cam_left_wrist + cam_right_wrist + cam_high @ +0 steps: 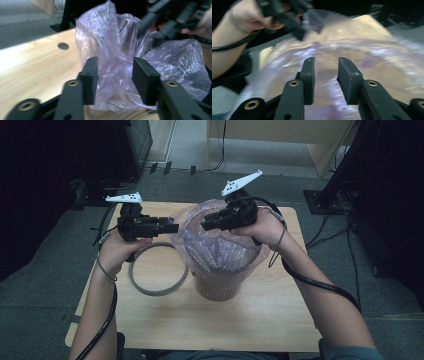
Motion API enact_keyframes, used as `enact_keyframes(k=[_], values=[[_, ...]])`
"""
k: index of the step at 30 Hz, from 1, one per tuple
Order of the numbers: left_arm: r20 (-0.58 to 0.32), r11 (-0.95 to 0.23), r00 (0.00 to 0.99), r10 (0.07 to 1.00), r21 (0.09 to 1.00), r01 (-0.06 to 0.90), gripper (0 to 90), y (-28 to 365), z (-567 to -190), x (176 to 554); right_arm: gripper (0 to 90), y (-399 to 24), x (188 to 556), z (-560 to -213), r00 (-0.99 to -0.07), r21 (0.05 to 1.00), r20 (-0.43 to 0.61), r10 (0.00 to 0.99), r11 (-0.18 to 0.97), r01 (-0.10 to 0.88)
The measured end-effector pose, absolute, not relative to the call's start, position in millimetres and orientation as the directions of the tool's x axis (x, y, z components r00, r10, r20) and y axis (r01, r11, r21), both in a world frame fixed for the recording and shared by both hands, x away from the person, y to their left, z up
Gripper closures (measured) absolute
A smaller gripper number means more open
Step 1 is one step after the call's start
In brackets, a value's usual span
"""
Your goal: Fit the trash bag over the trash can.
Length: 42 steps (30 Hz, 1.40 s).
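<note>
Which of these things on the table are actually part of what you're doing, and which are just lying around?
In use:
- plastic bag, being fitted into the bin
- bin
- left gripper, open at the bag's edge
- right gripper, open above the bag

Lying about:
- grey ring on the table, beside the bin

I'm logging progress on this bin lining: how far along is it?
Done: the purple plastic bag already sits inside the bin, its mouth spread over the rim nearest the person. In hand: the left hand-held gripper has a raised fold of bag between its open jaws, and the right hand-held gripper hovers open over the bag. Left: the far edge stands loose, and the grey ring lies unused on the table.
</note>
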<state>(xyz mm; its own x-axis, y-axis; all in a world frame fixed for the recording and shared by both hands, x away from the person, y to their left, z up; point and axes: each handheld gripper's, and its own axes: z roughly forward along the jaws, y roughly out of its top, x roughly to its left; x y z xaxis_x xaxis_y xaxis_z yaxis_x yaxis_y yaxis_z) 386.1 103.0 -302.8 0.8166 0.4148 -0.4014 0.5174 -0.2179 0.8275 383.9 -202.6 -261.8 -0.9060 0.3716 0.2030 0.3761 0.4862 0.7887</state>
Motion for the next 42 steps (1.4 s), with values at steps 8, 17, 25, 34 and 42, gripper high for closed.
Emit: enact_keyframes(k=[8, 17, 25, 34, 42], values=[[-0.427, -0.228, 0.783, 0.452, 0.793, 0.565, 73.8, 103.2, -308.1, 389.8, 66.5, -174.4, 353.0, -282.3, -0.949, 0.748, 0.181, 0.257, 0.591, 0.303], [-0.414, -0.219, 0.797, 0.439, 0.811, 0.542, 69.4, 102.6, -311.2, 391.6, 43.7, -160.6, 358.8, -307.8, -0.937, 0.669, 0.153, 0.314, 0.665, 0.333], [-0.411, -0.223, 0.808, 0.422, 0.817, 0.532, 63.8, 100.6, -310.9, 390.8, 40.1, -169.1, 362.4, -292.3, -0.944, 0.69, 0.131, 0.303, 0.656, 0.306], [-0.403, -0.197, 0.81, 0.426, 0.833, 0.518, 49.9, 106.3, -304.1, 388.7, 65.3, -201.3, 386.0, -260.8, -0.912, 0.75, 0.116, 0.394, 0.566, 0.341], [-0.405, -0.194, 0.786, 0.467, 0.821, 0.538, 72.3, 113.1, -304.5, 390.4, 64.7, -196.3, 413.4, -281.0, -0.887, 0.716, 0.119, 0.446, 0.581, 0.387]])
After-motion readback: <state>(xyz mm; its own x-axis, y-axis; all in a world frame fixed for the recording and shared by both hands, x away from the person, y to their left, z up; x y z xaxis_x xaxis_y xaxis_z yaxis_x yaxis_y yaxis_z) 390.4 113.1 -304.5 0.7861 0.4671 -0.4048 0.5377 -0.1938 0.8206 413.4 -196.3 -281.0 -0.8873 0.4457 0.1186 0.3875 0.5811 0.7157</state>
